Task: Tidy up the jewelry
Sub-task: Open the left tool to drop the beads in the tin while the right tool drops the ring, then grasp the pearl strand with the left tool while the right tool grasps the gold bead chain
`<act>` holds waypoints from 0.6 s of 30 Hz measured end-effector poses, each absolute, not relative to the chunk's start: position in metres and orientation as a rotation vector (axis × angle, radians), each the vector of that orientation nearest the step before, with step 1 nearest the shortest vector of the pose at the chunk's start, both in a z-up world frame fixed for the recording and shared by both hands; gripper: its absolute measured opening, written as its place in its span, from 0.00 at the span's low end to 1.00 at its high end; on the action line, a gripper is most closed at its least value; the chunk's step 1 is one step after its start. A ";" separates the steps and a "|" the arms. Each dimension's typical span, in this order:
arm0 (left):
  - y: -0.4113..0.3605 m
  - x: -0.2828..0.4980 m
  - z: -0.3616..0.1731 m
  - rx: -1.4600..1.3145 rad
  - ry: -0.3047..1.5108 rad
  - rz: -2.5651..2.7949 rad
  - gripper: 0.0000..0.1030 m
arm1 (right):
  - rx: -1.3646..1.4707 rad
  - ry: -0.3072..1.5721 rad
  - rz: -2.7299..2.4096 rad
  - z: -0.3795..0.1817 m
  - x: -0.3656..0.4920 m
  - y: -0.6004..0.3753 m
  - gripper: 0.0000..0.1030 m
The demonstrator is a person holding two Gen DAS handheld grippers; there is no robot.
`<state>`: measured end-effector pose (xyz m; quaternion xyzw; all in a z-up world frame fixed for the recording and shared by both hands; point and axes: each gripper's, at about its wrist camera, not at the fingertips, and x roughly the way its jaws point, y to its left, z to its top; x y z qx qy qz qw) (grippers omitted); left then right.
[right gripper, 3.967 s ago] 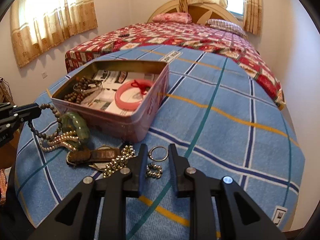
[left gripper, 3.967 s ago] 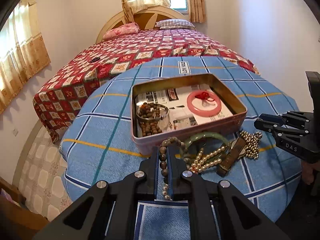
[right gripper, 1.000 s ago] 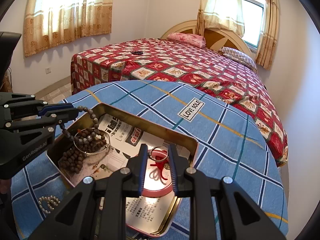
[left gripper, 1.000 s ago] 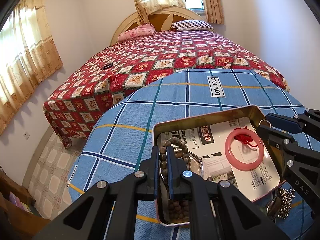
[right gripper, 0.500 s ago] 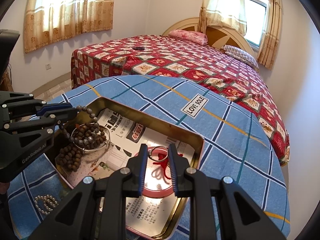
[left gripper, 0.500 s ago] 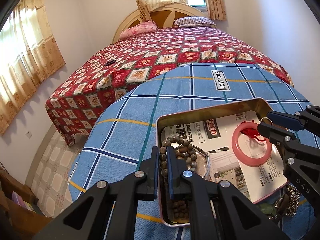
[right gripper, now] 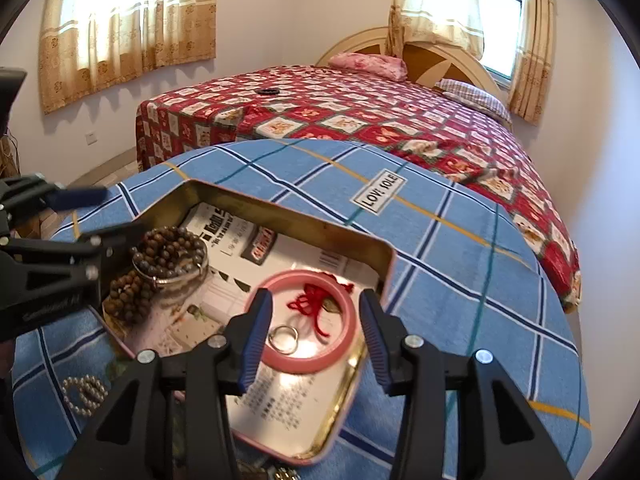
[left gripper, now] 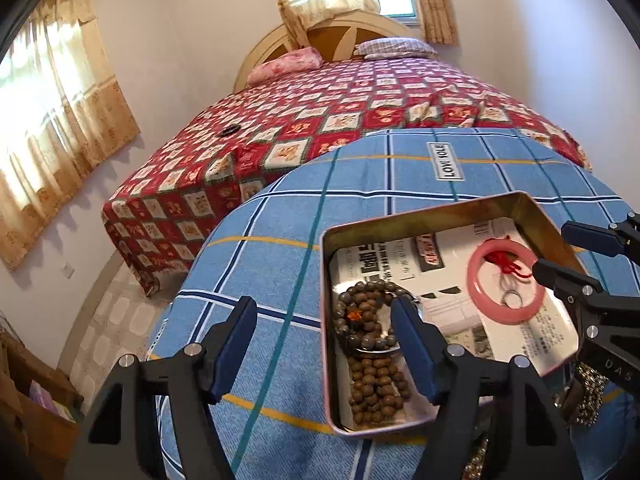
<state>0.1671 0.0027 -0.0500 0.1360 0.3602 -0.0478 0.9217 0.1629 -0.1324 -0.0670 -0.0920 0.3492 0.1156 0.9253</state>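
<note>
A pink-sided metal tin (left gripper: 420, 219) (right gripper: 280, 216) lined with newspaper sits on the blue checked tablecloth. My left gripper (left gripper: 324, 332) is open above the tin's left end, over a brown bead bracelet (left gripper: 362, 320) (right gripper: 168, 246) lying in a silver bangle. More brown beads (left gripper: 374, 392) lie nearer in the tin. My right gripper (right gripper: 312, 336) is open over a pink bangle (right gripper: 308, 320) (left gripper: 506, 286) with a red cord. A small silver ring (right gripper: 283, 338) (left gripper: 511, 299) lies inside the pink bangle.
A pearl bracelet (right gripper: 84, 394) lies on the cloth left of the tin. A metal bead chain (left gripper: 588, 392) lies by the tin's near right corner. A red patterned bed (left gripper: 360, 112) stands behind the round table. A "LOVE SOLE" label (right gripper: 378, 196) is on the cloth.
Both grippers have opened. The left one released the brown bead bracelet into the silver bangle, and the right one released the silver ring inside the pink bangle.
</note>
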 end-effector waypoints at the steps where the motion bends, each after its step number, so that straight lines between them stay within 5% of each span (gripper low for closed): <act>1: 0.003 0.166 -0.050 0.278 0.743 -0.097 0.68 | -0.186 0.716 0.231 -0.067 0.161 -0.134 0.47; 18: 0.007 0.139 -0.050 0.292 0.740 -0.077 0.68 | -0.166 0.709 0.184 -0.067 0.138 -0.150 0.59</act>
